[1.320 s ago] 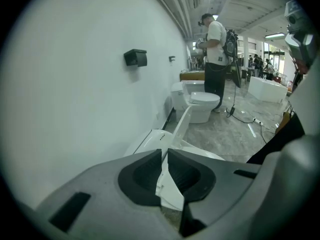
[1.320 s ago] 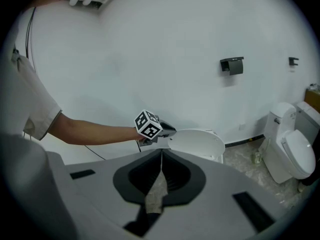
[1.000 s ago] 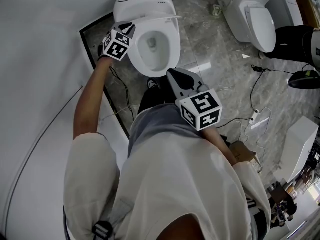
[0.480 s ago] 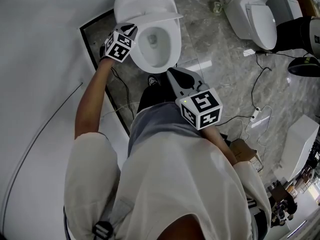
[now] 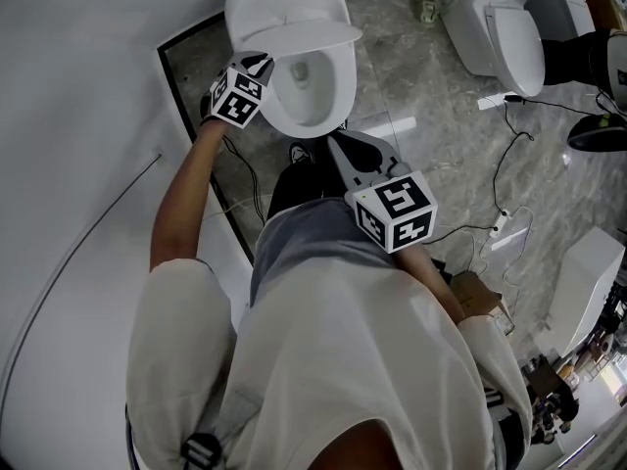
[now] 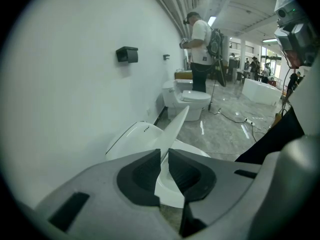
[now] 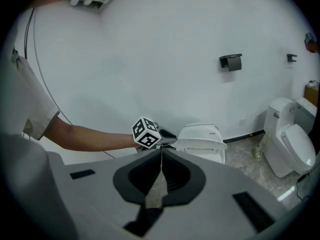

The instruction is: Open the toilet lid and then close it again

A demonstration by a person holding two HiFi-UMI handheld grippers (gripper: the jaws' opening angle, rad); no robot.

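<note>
A white toilet [image 5: 284, 3] stands against the wall, its bowl [image 5: 328, 101] open to view. Its lid [image 5: 318, 35] hangs part-way down over the bowl. My left gripper [image 5: 261, 65] is shut on the lid's left edge. In the left gripper view the thin lid [image 6: 178, 123] runs up from between the pads of the left gripper [image 6: 164, 153]. My right gripper [image 5: 335, 143] hovers in front of the bowl, shut and holding nothing. In the right gripper view the right gripper [image 7: 161, 153] points at the toilet [image 7: 201, 135] and at the left gripper [image 7: 169, 134].
More white toilets [image 5: 495, 27] stand at the back right on the grey marble floor, and cables [image 5: 505, 169] trail across it. A white wall with a dark baseboard [image 5: 179, 91] runs along the left. Another person [image 6: 201, 41] stands by a farther toilet [image 6: 189, 99].
My left gripper has moved forward and a little down with the lid, which now tilts further over the bowl. The right gripper has shifted only slightly.
</note>
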